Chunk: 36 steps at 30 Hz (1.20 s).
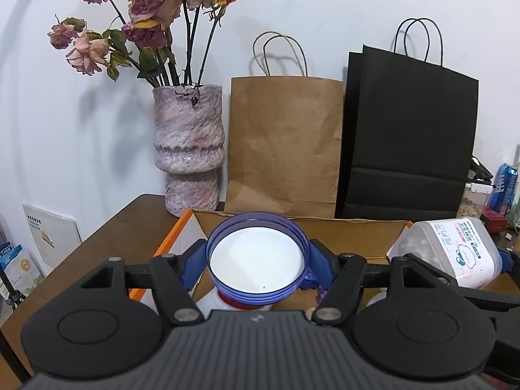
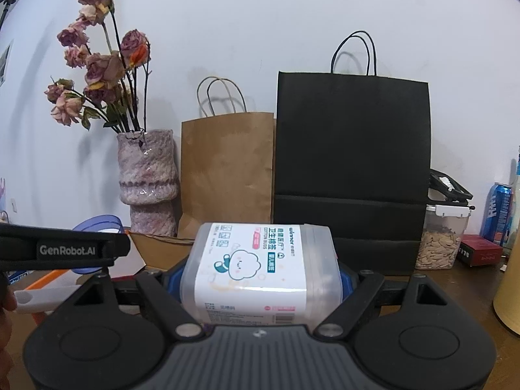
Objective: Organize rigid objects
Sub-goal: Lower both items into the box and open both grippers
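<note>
- My left gripper is closed on a blue lid, its 2 blue fingers pressing the rim from either side; the lid's white inside faces my camera.
- The lid hangs above an open cardboard box with an orange-edged flap on its left side. Below the lid, inside the box, I see a white and red thing that I cannot make out.
- My right gripper is clamped on a cotton swab box, a clear plastic tub with a white label, lying on its side between the blue fingers.
- In the left wrist view that same tub sits at the right end of the cardboard box, held above its edge.
- The cardboard box rests on a brown table.
- Behind it stand a pink vase with dried roses, a brown paper bag and a black paper bag, side by side against the white wall.
- To the right of the black bag stands a clear jar of seeds, then a red box and a blue can.
</note>
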Available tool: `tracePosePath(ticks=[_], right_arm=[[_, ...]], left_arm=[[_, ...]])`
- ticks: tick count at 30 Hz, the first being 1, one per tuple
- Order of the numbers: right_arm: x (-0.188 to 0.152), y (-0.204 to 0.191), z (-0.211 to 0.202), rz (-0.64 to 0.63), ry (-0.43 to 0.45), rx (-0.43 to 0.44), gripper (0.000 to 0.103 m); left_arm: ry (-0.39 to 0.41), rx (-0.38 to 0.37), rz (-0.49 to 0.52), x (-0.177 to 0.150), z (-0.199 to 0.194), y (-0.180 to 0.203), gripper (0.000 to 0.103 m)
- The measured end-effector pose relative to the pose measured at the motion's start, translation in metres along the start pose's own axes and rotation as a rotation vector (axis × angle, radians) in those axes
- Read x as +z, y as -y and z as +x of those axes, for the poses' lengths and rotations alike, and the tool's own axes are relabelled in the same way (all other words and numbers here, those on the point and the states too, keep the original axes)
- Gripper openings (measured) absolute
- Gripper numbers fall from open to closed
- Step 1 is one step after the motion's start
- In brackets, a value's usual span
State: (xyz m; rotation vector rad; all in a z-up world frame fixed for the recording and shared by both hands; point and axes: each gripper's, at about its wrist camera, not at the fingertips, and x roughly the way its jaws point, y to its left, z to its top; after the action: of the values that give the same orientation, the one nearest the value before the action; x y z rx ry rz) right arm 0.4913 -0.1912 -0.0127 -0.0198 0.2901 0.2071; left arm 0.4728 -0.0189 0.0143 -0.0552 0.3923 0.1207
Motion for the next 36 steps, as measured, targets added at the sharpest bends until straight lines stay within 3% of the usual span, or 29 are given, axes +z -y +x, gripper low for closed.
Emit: tracePosePath(ticks=[12,24,25,27,29,36], right_arm=[[0.000,0.001,0.033,-0.024,-0.038,0.019,0.082],[-0.002,-0.001,0.041,-0.032,-0.071,0.036,0.082],[-0.002,0.000,0.042,-0.030,-0.076,0.038,0.082],[-0.002,0.001,0.042,-0.024,-0.081,0.040,0.086],[-0.002,0.002,0.040,-0.019,-0.072,0.029,0.102],[-0.002,0.005,0.036,-0.011,-0.051,0.014,0.103]], left_arm=[[-0.016,0.026,0.017,0.005,0.033,-0.006,0.068],[-0.017,0.051,0.035,0.000,0.039,-0.007,0.069],[-0.017,0.058,0.033,0.000,0.039,-0.008,0.071],[-0.005,0.074,0.022,0.000,0.037,-0.010,0.084],[0.019,0.076,0.015,0.000,0.033,-0.013,0.101],[0.028,0.090,0.014,0.001,0.031,-0.013,0.103]])
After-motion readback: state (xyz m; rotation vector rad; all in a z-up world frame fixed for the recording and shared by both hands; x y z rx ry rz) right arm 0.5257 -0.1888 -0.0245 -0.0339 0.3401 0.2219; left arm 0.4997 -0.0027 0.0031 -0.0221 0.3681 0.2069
